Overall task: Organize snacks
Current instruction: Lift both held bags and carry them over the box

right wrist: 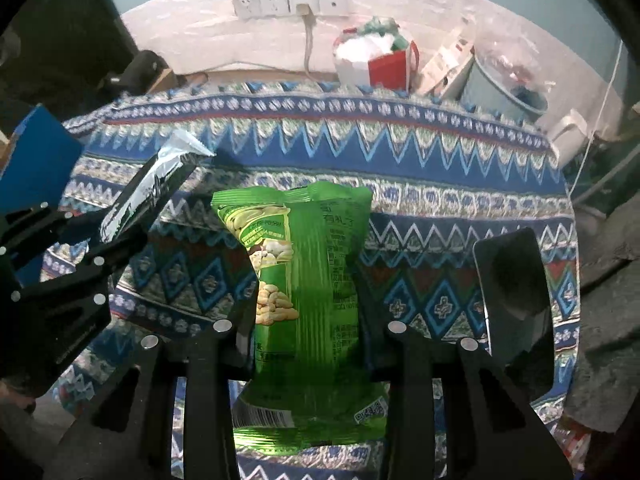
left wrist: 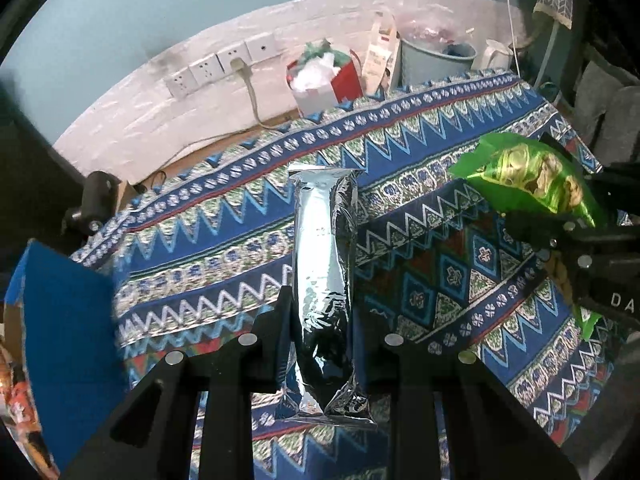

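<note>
Both grippers loaded, both held above the patterned tablecloth (right wrist: 440,152).

Left gripper (left wrist: 320,320): fingers pinching a long silver foil packet (left wrist: 322,264) about its lower half. Packet points away from the camera and clears the cloth; top seal free. Grip low on the body likely keeps the long end visible for aiming.

Right gripper (right wrist: 308,320): fingers pressed on a green peanut bag (right wrist: 316,264), gripped at mid-height across its width, barcode end hanging toward the camera. Bag is off the cloth.

Blue box (left wrist: 60,320) sits at the left edge of the table, nearest the left gripper; judged the likely container for the snacks, contents partly hidden. A dark glossy tablet-like slab (right wrist: 512,292) lies on the cloth to the right.
</note>
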The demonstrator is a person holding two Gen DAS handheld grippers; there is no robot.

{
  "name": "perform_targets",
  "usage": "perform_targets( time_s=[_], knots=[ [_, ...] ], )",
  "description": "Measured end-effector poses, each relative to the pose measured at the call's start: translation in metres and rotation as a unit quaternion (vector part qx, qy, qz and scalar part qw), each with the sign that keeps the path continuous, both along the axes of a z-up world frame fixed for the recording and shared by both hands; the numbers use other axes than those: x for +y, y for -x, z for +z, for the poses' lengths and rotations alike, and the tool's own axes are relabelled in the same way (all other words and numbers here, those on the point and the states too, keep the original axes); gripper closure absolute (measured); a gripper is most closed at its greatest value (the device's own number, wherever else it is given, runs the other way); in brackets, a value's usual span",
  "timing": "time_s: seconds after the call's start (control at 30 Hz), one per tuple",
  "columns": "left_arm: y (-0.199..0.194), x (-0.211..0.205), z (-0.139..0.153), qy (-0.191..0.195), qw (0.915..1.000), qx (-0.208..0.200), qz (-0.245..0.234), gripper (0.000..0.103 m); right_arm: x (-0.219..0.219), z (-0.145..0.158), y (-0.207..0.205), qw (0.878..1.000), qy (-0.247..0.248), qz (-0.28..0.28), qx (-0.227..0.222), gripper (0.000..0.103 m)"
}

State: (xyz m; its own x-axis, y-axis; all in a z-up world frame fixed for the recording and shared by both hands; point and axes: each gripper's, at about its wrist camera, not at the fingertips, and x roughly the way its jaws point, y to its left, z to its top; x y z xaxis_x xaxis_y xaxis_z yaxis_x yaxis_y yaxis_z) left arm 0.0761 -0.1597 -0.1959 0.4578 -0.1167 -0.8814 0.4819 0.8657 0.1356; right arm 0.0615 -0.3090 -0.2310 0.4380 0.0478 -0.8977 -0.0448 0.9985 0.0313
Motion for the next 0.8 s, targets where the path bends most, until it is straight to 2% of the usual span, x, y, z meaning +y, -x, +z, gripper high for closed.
perform_targets(
  time_s=[0.53, 0.8],
  knots=[
    [0.022, 0.051, 0.066, 0.042, 0.9980, -0.035, 0.032, 0.077, 0.040, 0.059, 0.017, 0.997, -0.018, 0.040, -0.058, 0.068],
    [0.027, 0.092, 0.090, 0.059, 0.9946, -0.042, 0.075, 0.077, 0.066, 0.084, 0.018, 0.994, -0.032, 0.063, -0.081, 0.068]
  ],
)
